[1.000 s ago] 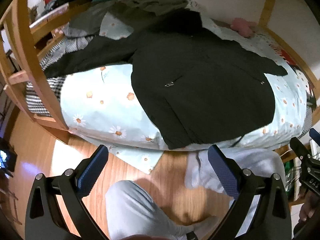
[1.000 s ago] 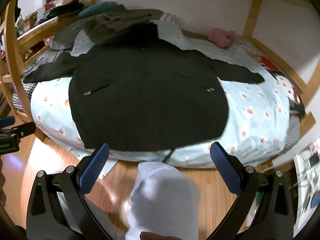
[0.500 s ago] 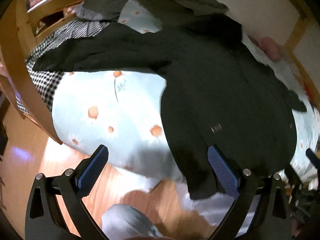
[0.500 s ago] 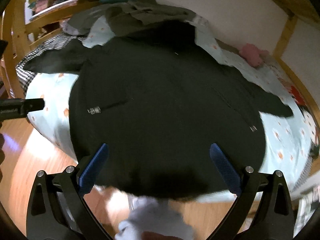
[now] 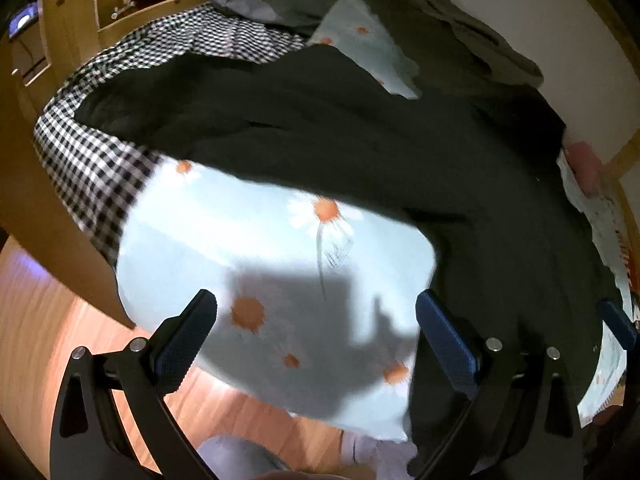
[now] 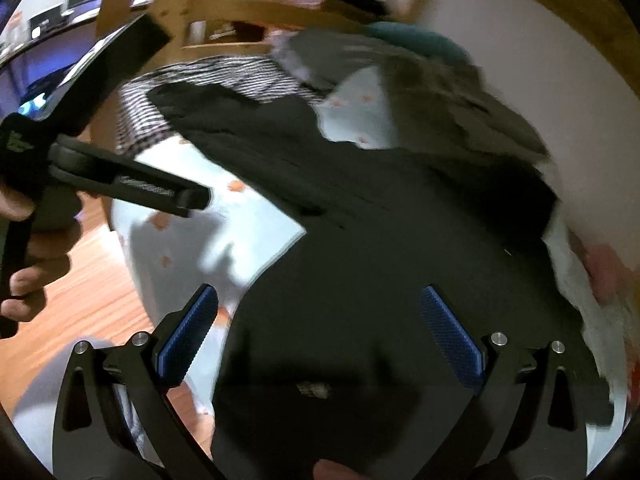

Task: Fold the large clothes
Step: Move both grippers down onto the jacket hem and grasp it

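Note:
A large black jacket (image 5: 500,200) lies spread flat on a bed, and its left sleeve (image 5: 208,100) stretches toward the checked blanket. My left gripper (image 5: 316,340) hovers open over the daisy sheet (image 5: 240,248), just left of the jacket's side edge, with nothing between its pads. In the right wrist view the jacket (image 6: 380,260) fills the middle. My right gripper (image 6: 318,336) is open above its lower body, near a metal zip pull (image 6: 314,389). A hand (image 6: 28,248) holds the left tool at that view's left edge.
A black-and-white checked blanket (image 5: 92,160) covers the bed's left end beside the wooden bed frame (image 5: 44,184). A grey-green garment (image 5: 400,12) is heaped at the back by the wall. A pink soft toy (image 5: 584,160) lies far right. Wooden floor (image 5: 52,320) is below.
Both grippers have moved in close over the bed. The left one swung toward the sleeve and sheet, the right one toward the left over the jacket's body. Both stay open.

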Tool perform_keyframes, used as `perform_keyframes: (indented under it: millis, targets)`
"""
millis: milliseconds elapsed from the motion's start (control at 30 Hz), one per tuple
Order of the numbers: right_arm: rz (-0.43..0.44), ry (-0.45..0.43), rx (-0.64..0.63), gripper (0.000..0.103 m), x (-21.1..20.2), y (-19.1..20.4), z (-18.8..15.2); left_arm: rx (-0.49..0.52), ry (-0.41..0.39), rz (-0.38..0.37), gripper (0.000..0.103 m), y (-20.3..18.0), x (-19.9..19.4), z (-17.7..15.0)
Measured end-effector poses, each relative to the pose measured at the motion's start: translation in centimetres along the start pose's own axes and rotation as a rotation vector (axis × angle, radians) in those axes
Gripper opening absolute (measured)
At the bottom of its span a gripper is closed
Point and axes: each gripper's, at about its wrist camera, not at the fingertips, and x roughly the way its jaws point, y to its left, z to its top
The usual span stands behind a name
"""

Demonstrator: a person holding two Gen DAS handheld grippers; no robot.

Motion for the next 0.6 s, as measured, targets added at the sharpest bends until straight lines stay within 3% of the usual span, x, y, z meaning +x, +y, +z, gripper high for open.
perform_keyframes:
  millis: [100,200,267,367,500,600]
  targets:
    - [-0.016,-0.034,-0.089,0.1,1.8,0.8,1.6,-0.025,-0.017,-0.009,0.098,0.9,0.6,2.2]
    - [-0.099,-0.108,-0.243,0.1,3.4,1.6,2.5,-0.123,-0.055,-0.048,0.098,2.5,1.8,5.1]
    - [-0.156,-0.146,-0.343,0.1,5.2,2.3,2.9,-0.235,-0.069,-0.133,0.098,4.0,3.2,6.9]
    - [-0.169,-0.194,-0.46,0.1,7.5,3.8,3.7,-0.348,-0.077,-0.224,0.098,5.6,5.1,8.9]
    - [-0.184,-0.19,-0.659,0.1,11.7,7.3,4.4,-0.364,-0.124,-0.242,0.098,7.5,6.9,9.6]
    - [-0.333,-0.207,-0.822,0.1,15.7,9.7,4.3,-0.366,-0.063,-0.27,0.098,8.5,8.6,10.8]
